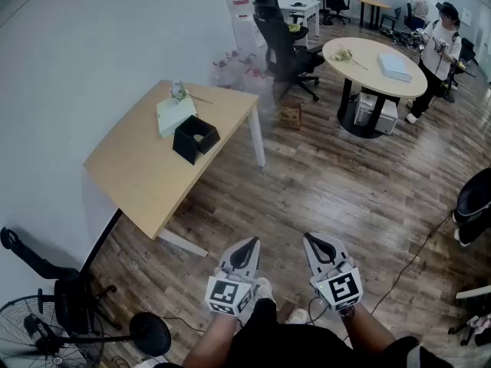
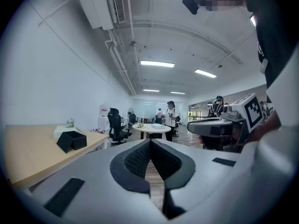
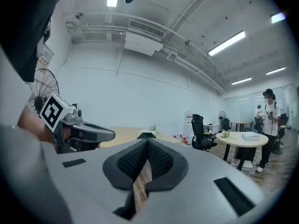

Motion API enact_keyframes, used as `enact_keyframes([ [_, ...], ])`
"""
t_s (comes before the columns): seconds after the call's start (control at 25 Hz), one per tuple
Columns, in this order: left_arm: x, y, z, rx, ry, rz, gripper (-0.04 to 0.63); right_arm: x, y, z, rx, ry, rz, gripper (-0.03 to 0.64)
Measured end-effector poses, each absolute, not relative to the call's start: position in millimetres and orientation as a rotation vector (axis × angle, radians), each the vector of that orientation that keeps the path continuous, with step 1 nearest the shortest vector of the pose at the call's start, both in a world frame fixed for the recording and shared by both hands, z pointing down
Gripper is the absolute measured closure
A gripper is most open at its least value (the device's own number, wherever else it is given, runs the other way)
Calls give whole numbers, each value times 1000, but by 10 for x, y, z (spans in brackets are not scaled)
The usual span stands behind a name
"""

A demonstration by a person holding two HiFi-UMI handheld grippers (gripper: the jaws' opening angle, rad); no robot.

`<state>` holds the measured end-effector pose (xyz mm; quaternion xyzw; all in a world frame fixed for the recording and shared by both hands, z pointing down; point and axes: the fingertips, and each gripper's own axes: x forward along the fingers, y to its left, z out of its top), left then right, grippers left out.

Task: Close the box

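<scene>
An open black box [image 1: 196, 139] stands on the far part of the wooden table [image 1: 138, 175], its lid flap hanging on the near-left side. In the left gripper view the black box [image 2: 72, 140] shows far off to the left on the table. My left gripper [image 1: 248, 244] and right gripper [image 1: 311, 241] are side by side low over the floor, well short of the table, both shut and empty. The left gripper [image 2: 150, 142] has its pads pressed together. Seen from the right gripper [image 3: 147, 141], the box [image 3: 146, 135] peeks just above the tips.
A pale green flat box [image 1: 175, 114] and a small bottle [image 1: 178, 90] lie beside the black box. Past the table are an office chair [image 1: 280, 41], a small carton [image 1: 290, 116] on the floor, a round table [image 1: 374, 60] and a standing person [image 1: 441, 52]. A floor fan [image 1: 38, 336] stands at my left.
</scene>
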<state>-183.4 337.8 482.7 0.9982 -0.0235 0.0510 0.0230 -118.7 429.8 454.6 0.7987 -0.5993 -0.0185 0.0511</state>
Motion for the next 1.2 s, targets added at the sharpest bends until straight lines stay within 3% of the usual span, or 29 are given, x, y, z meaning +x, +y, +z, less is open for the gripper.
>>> enact_keyframes([
  [1.2, -1666, 1608, 4812, 3043, -162, 122, 580, -949, 2460, 4310, 2389, -1892, -92, 603],
])
